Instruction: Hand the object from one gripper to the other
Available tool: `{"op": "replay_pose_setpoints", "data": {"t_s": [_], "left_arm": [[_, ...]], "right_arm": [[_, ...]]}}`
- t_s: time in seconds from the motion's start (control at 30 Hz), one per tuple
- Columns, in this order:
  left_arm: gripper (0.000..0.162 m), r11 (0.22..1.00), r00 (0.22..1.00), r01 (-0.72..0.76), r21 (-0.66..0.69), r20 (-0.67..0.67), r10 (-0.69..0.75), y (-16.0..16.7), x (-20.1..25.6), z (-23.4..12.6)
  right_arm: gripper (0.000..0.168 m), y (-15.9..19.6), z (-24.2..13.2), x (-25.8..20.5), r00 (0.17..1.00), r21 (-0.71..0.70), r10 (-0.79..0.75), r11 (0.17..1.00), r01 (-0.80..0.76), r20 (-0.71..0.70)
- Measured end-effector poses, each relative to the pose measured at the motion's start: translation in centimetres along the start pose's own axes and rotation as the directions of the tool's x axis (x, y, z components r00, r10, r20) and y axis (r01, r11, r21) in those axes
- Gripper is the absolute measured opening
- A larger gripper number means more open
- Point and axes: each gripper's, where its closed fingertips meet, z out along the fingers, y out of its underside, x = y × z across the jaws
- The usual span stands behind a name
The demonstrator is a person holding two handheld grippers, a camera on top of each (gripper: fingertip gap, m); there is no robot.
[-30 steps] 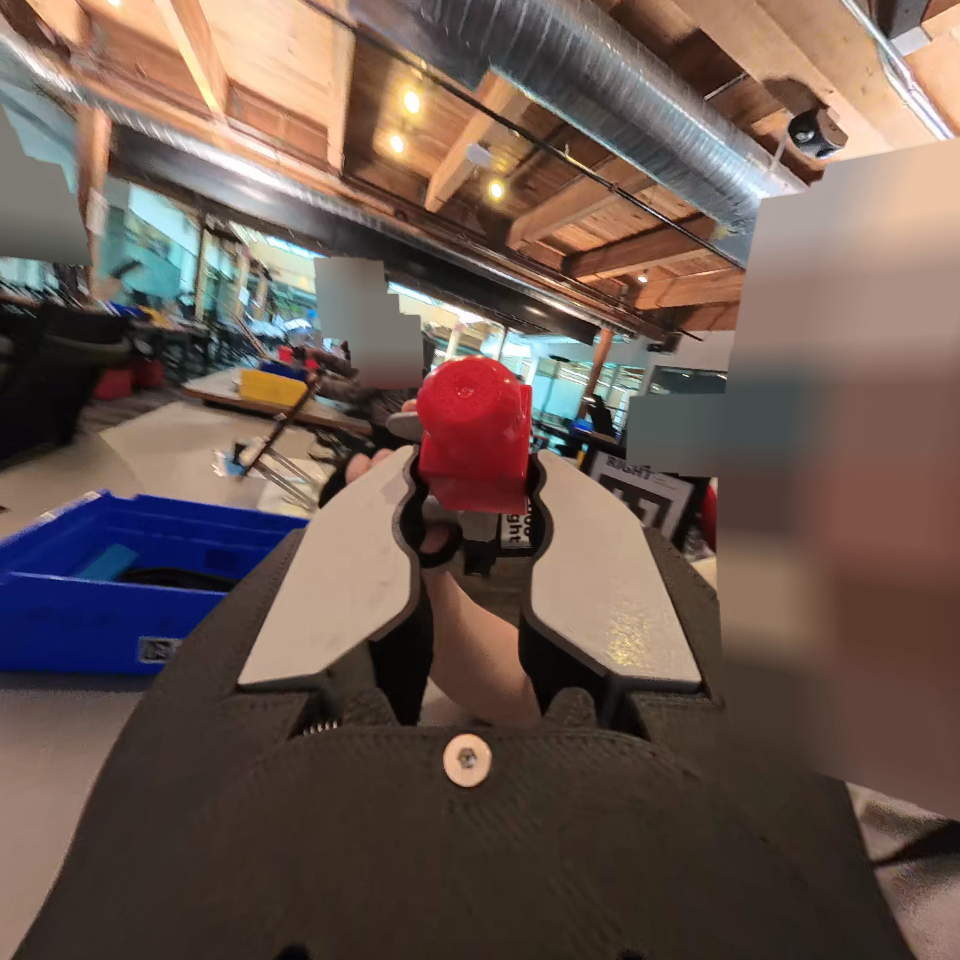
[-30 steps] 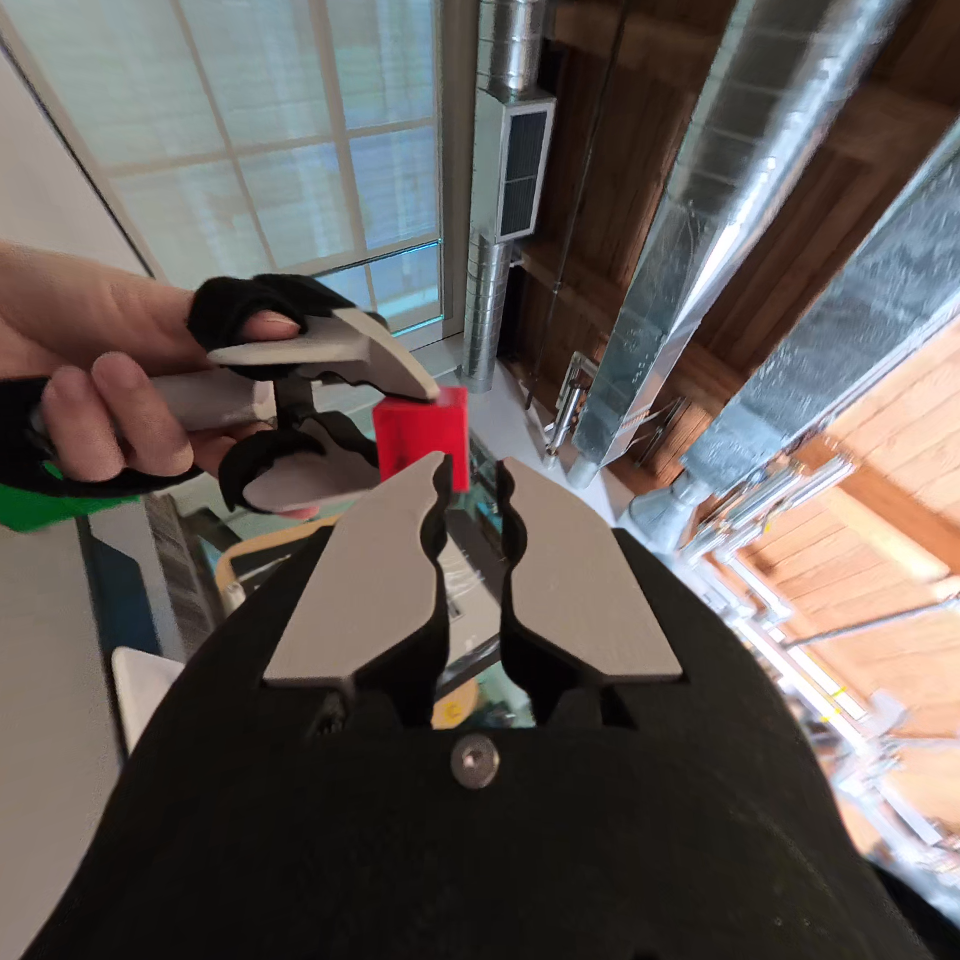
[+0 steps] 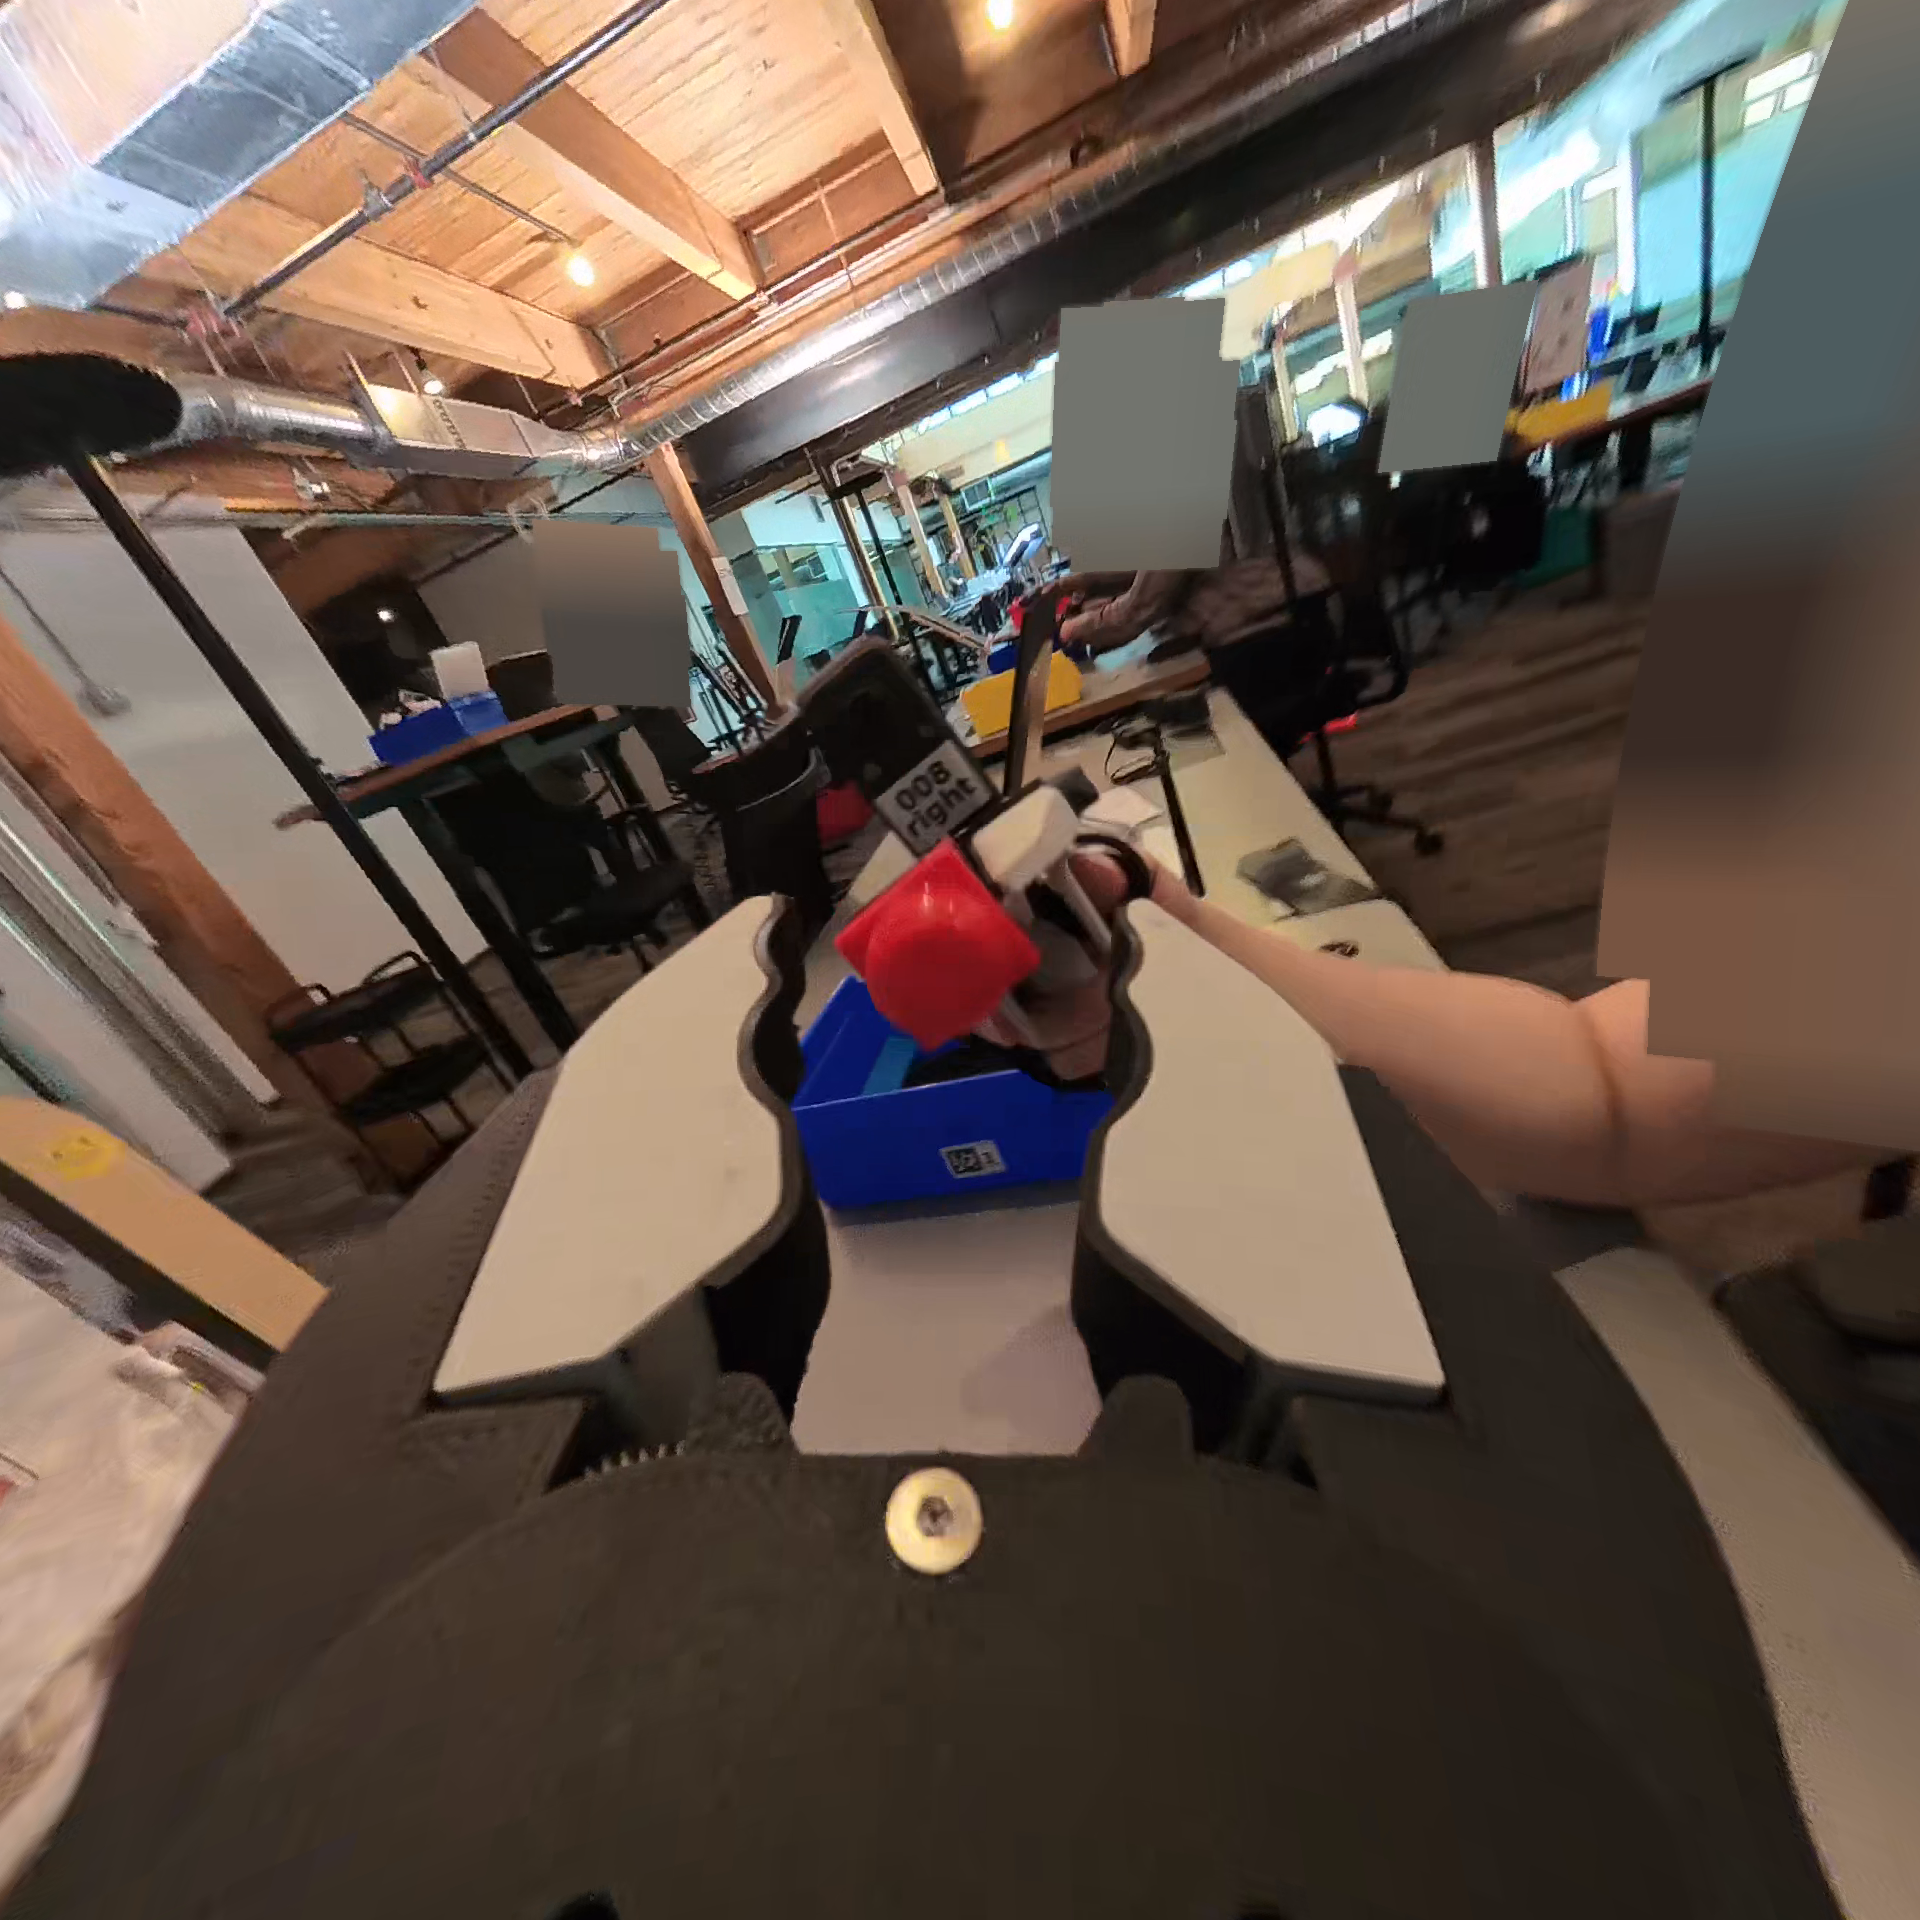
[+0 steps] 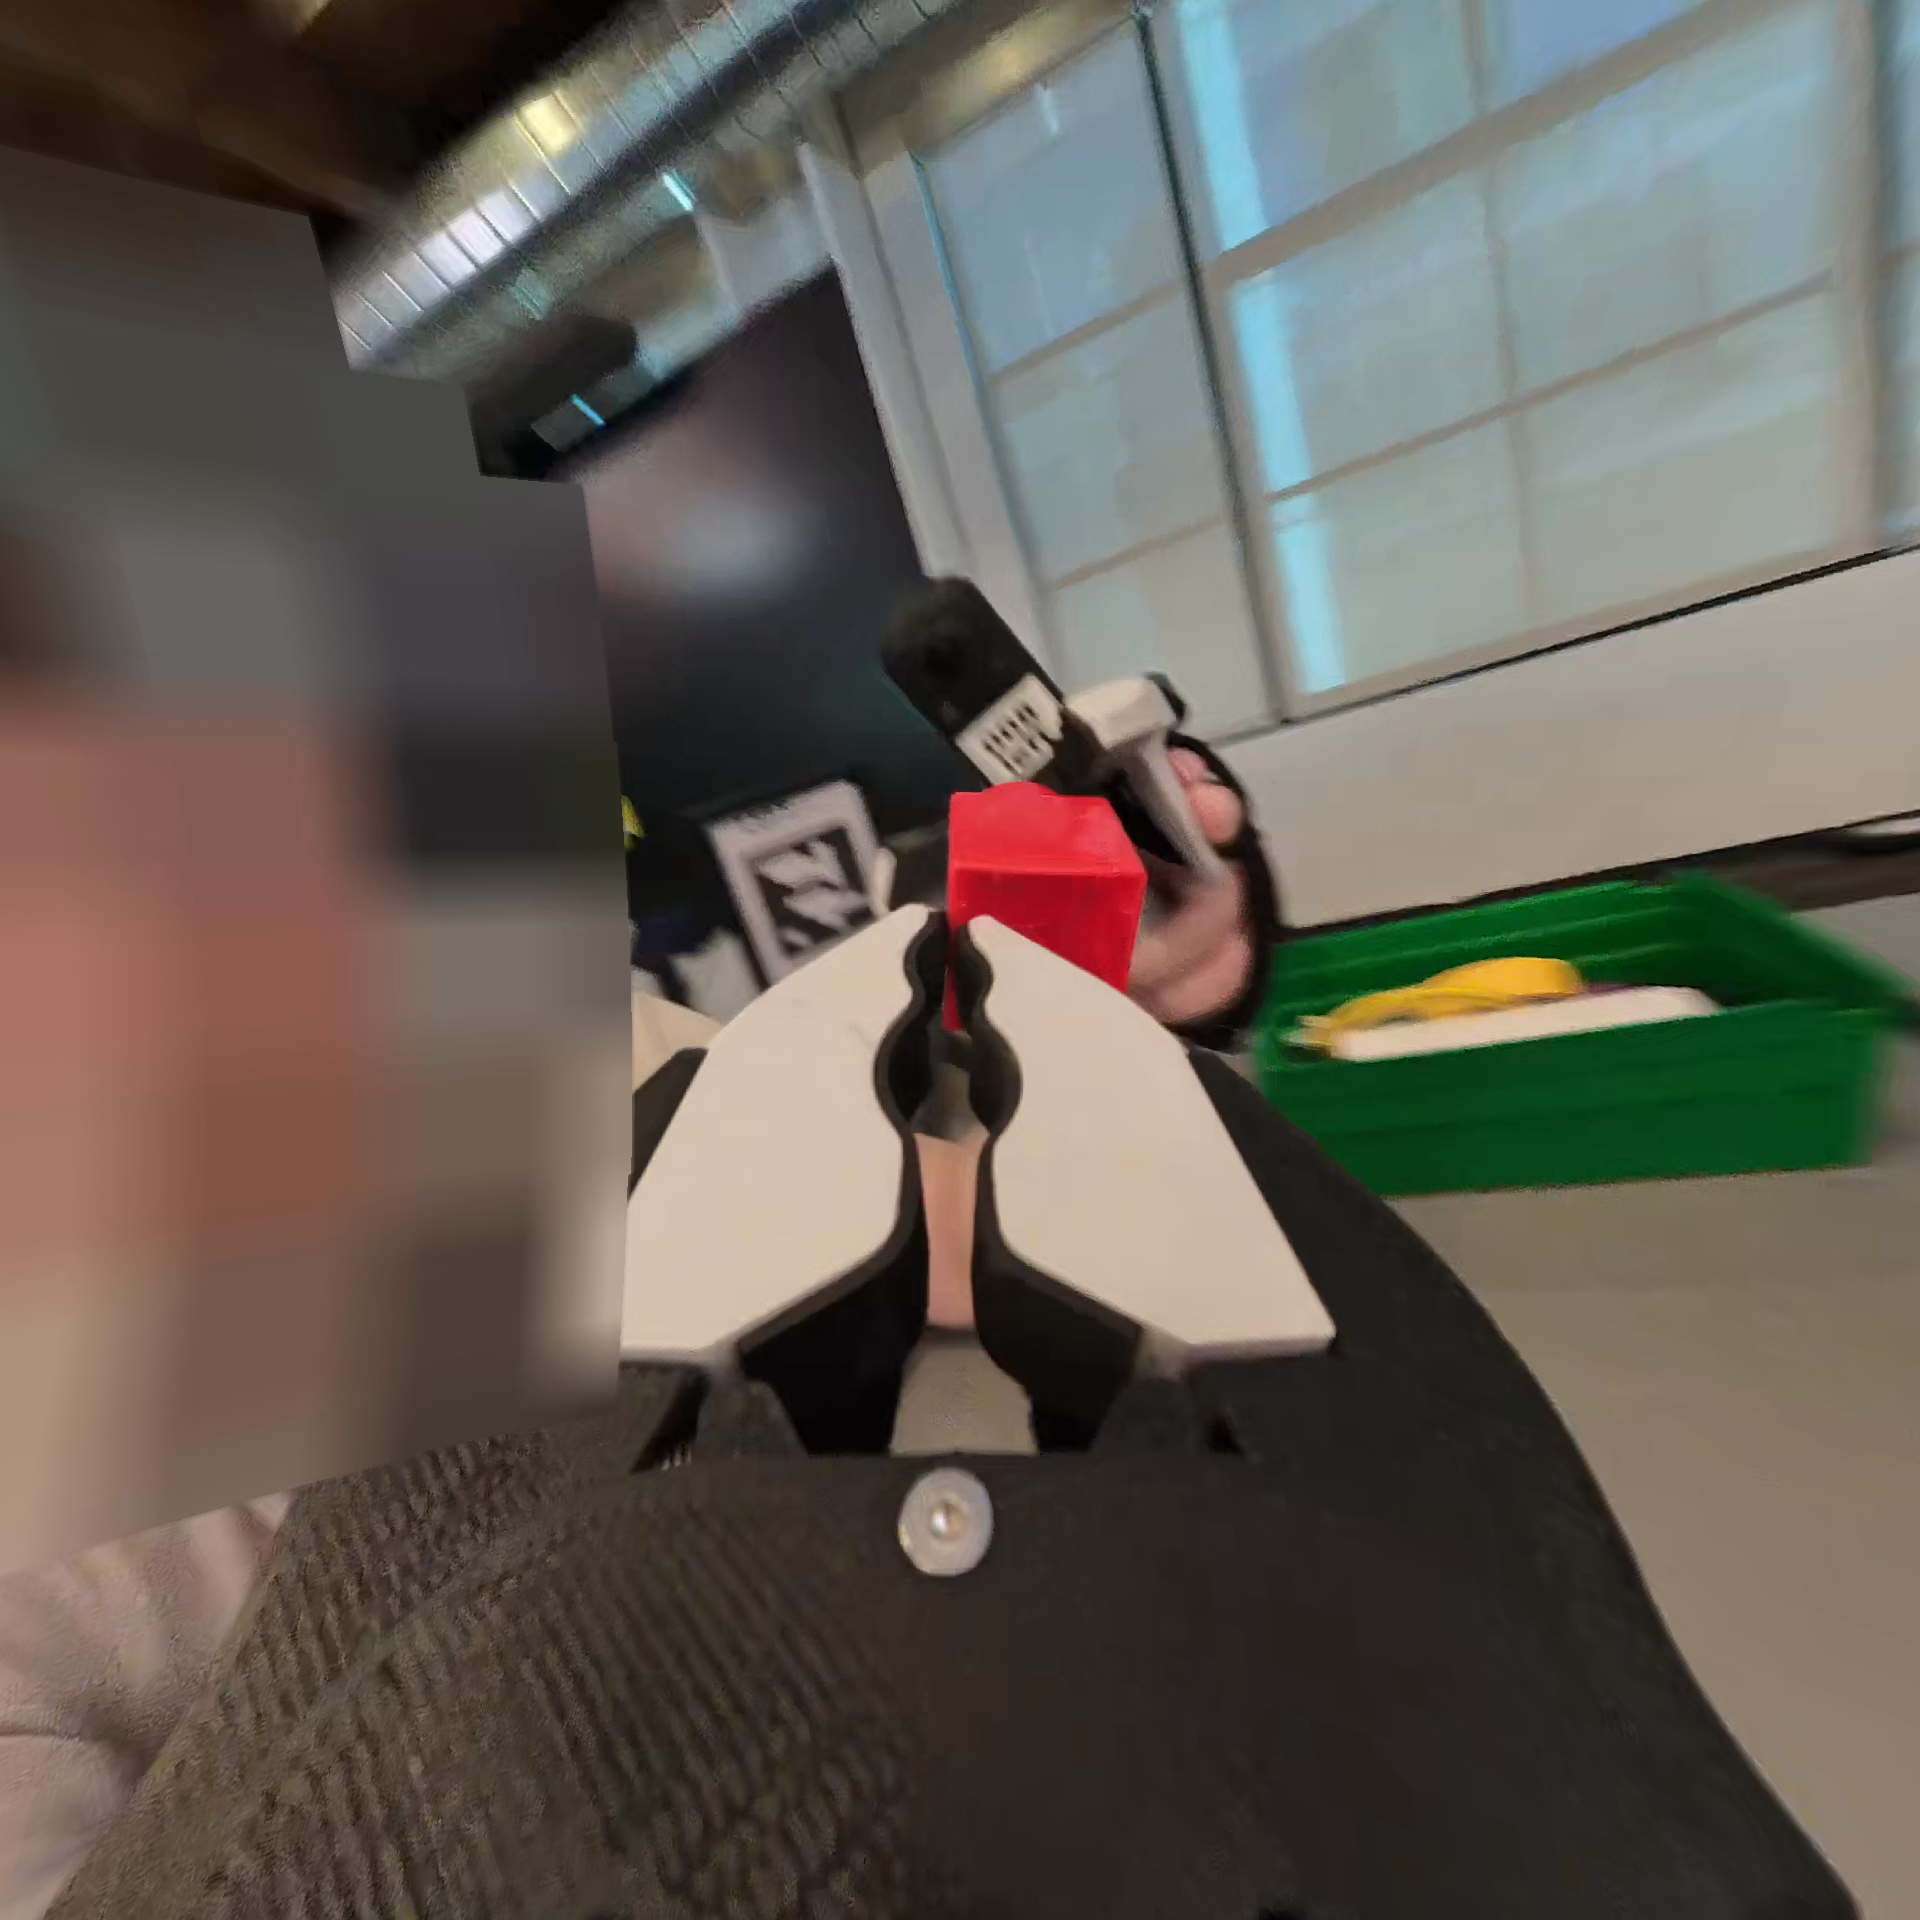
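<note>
While left fingers point(image 3: 644, 1174) gape | red block point(image 4: 1039, 894) pinched between right fingers point(image 4: 790, 1164)

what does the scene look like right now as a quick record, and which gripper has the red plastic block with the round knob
object: red plastic block with round knob
held by: right gripper, fingers pinched on the block's near edge
left gripper: open, fingers wide on either side of the block, no contact visible
handover stage: block in right gripper only
nearby: blue plastic bin under the block; green plastic bin to the side
</note>
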Motion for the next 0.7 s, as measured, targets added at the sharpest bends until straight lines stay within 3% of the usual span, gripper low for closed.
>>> {"op": "replay_pose_setpoints", "data": {"t_s": [0.03,0.1,0.2,0.27,0.43,0.57,0.7], "left_arm": [[0.056,0.999,0.999,0.045,0.003,0.007,-0.045,-0.2,-0.5,-0.4],[0.057,0.998,0.998,0.060,-0.027,0.003,-0.060,0.1,-0.7,-0.9],[0.054,0.983,0.992,0.018,-0.181,-0.122,-0.041,2.4,1.7,-0.8],[0.051,0.961,0.979,-0.087,-0.262,-0.202,0.033,4.3,3.6,-0.2],[0.057,0.866,0.930,-0.246,-0.435,-0.359,0.084,9.0,8.0,2.4],[0.048,0.834,0.912,-0.333,-0.439,-0.375,0.166,10.7,8.7,4.1],[0.054,0.809,0.933,-0.282,-0.515,-0.343,0.107,12.1,8.2,4.5]], "right_arm": [[0.001,0.7,-0.3,0.7,0.992,-0.074,-0.099,0.993,0.093,-0.079],[0.002,3.3,-1.2,1.4,0.962,-0.311,-0.231,0.934,0.176,-0.148],[0.001,8.7,-3.3,0.5,0.969,-0.634,-0.227,0.765,0.113,-0.102],[0.002,11.1,-4.5,-0.3,0.973,-0.745,-0.226,0.658,0.113,-0.052],[0.002,13.0,-5.7,-1.4,0.993,-0.807,-0.107,0.590,0.025,-0.047],[0.002,13.9,-6.8,-1.4,0.996,-0.837,-0.061,0.547,-0.026,-0.071],[0.002,14.1,-7.1,-0.9,0.991,-0.853,-0.097,0.521,-0.025,-0.089]]}}
